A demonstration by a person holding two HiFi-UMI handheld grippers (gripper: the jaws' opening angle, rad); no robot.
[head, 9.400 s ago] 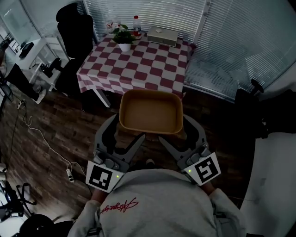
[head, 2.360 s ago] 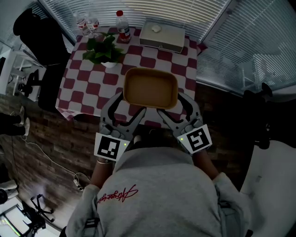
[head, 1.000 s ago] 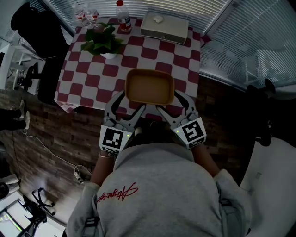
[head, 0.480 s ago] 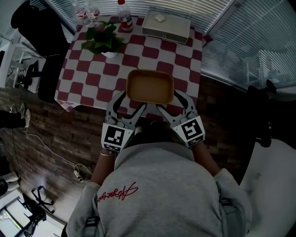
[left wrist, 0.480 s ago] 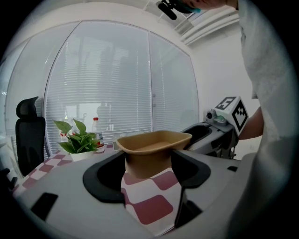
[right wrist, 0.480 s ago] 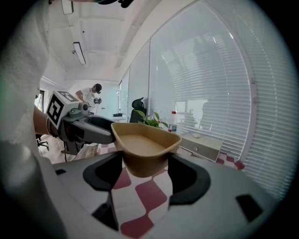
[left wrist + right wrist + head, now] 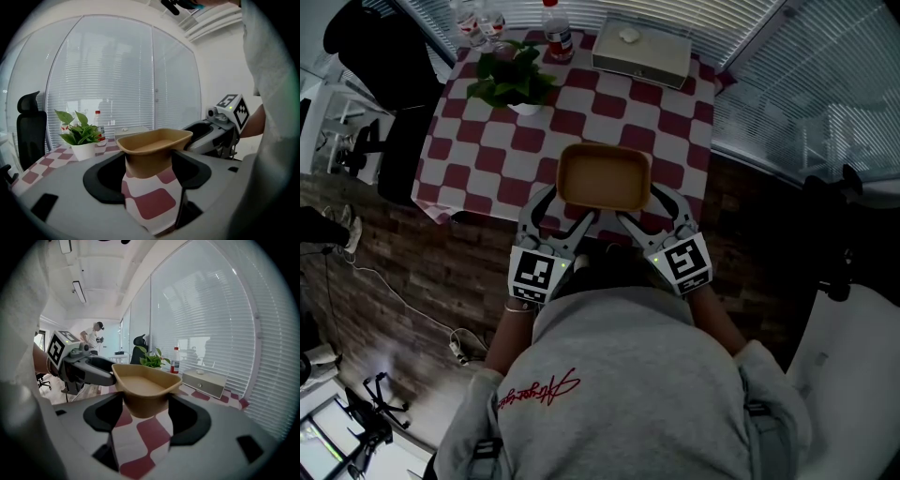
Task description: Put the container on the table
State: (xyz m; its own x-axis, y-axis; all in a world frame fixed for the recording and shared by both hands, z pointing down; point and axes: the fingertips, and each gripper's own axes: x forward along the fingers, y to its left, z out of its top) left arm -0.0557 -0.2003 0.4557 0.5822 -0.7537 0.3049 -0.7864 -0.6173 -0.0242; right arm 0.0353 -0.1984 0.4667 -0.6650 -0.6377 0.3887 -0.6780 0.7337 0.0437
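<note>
I hold the tan container (image 7: 603, 176) between both tools; my left gripper (image 7: 570, 204) has its jaws part-way open and pressed against the walls of the container's near left corner; my right gripper (image 7: 642, 202) stands the same way, clamped on the near right corner; the container is upright and empty, over the near edge of the table (image 7: 487, 141), about midway along that edge; red and white checks show under its base in both gripper views, and I cannot tell whether the base touches the cloth; a potted plant (image 7: 512, 82) stands toward the far left corner, with a red-capped bottle (image 7: 557, 22) at the far edge just beside it; a flat pale box (image 7: 641, 52) lies toward the far right corner, well apart from the container; a black chair (image 7: 373, 37) stands off the table's left edge; closed blinds (image 7: 797, 84) run along the far and right sides
</note>
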